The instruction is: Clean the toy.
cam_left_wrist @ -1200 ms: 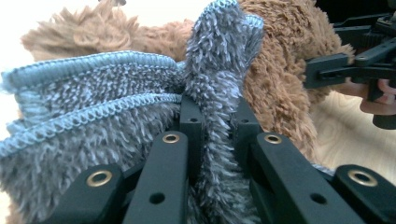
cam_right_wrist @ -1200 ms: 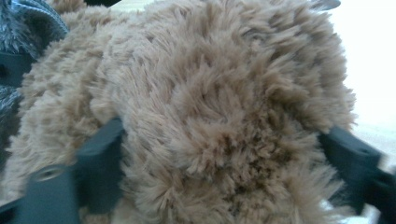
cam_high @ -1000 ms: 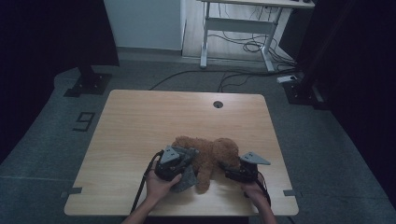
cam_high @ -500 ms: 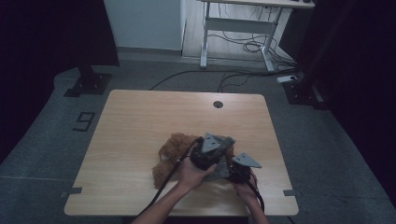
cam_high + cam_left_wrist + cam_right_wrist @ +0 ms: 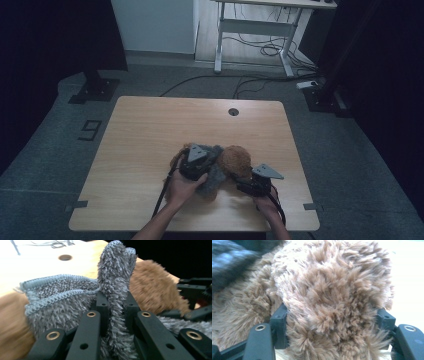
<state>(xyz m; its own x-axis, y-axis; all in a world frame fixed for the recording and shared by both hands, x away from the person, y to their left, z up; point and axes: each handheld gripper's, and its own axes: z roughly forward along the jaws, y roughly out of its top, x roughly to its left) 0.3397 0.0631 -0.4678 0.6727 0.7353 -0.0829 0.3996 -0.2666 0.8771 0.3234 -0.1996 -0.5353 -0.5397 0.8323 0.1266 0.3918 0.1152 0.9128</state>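
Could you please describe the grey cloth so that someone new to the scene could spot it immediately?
On the wooden table, near its front edge, lies a brown plush toy. The grey cloth is draped on it, pinched by the left gripper; grey and stitched-edged, unlike the fur.

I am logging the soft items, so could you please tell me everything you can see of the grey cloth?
The grey cloth is a fluffy, towel-like piece with a lighter stitched edge. It lies crumpled on the brown plush toy near the front of the wooden table. One fold stands upright, pinched between the closed jaws of the left gripper. Its full shape cannot be told.
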